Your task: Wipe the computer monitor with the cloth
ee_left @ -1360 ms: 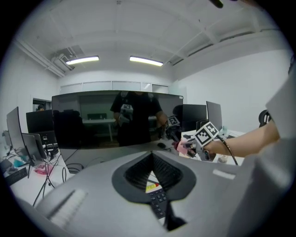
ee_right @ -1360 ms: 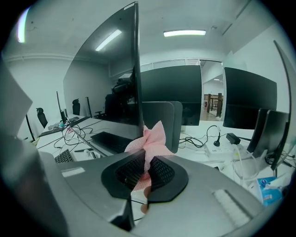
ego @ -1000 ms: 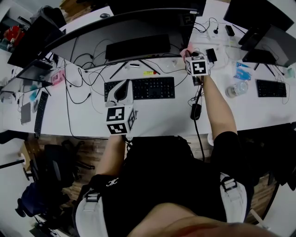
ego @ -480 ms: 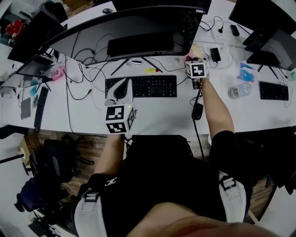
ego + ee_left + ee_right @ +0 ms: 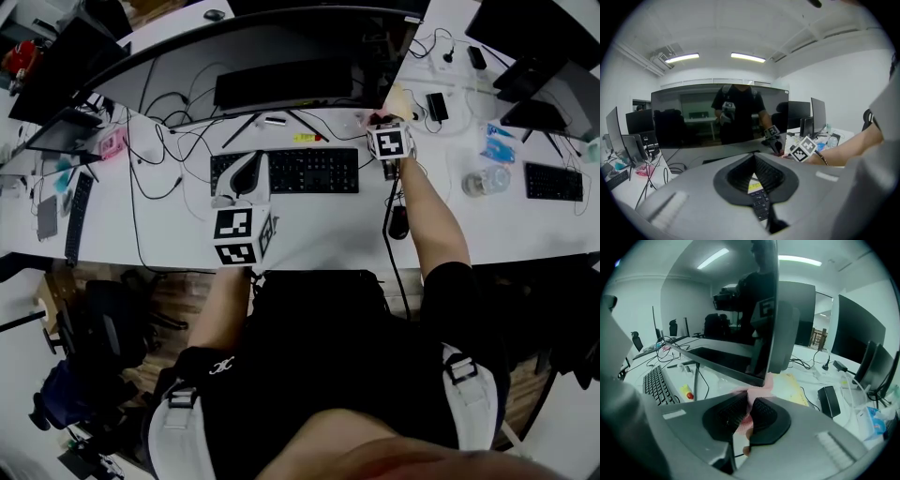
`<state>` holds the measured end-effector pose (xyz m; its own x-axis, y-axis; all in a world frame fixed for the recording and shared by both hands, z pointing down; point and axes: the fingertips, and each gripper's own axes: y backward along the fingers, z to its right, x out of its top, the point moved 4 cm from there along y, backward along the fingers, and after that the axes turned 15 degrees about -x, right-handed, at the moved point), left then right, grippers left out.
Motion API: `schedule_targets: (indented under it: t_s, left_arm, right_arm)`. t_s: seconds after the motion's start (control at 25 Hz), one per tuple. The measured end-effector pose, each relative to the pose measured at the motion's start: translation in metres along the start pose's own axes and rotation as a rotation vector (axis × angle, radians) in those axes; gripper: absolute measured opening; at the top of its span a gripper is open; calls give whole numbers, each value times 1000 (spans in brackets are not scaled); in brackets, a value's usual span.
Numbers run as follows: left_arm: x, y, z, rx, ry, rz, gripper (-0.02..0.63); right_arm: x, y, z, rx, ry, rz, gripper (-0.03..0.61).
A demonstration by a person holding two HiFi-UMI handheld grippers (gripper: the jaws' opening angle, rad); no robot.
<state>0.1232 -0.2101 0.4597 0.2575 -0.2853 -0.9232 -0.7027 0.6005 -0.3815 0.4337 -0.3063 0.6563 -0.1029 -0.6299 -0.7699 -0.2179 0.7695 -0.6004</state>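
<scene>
A wide curved monitor (image 5: 262, 52) stands at the back of the white desk, its screen dark and reflecting the room (image 5: 717, 117). My right gripper (image 5: 382, 122) is at the monitor's lower right corner, shut on a pink cloth (image 5: 374, 117). In the right gripper view the cloth (image 5: 761, 385) bunches out between the fingertips (image 5: 750, 401), just below the screen's right edge (image 5: 771, 310). My left gripper (image 5: 244, 173) hovers over the left end of the keyboard, its jaws (image 5: 753, 157) shut with nothing in them.
A black keyboard (image 5: 300, 171) lies in front of the monitor, with loose cables to its left. A mouse (image 5: 398, 222), a phone (image 5: 436, 106), a yellow paper (image 5: 794, 385) and a bottle (image 5: 483, 180) sit to the right. More monitors (image 5: 544, 56) stand at far right.
The right gripper with the cloth has shifted slightly left, staying at the monitor's lower right corner. The left gripper has stayed over the keyboard.
</scene>
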Motion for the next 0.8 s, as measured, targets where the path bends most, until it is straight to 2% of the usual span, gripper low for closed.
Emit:
schedule_targets:
  t_s: [0.24, 0.48, 0.8]
  left_arm:
    - [2, 13, -17, 22, 10, 15, 51]
    - [-10, 40, -35, 65, 46, 30, 51]
    - [-25, 87, -75, 152, 96, 64, 52]
  right_arm:
    - [9, 3, -28, 20, 19, 21, 14]
    - [14, 3, -62, 26, -5, 20, 14]
    - [31, 10, -123, 56, 73, 26, 14]
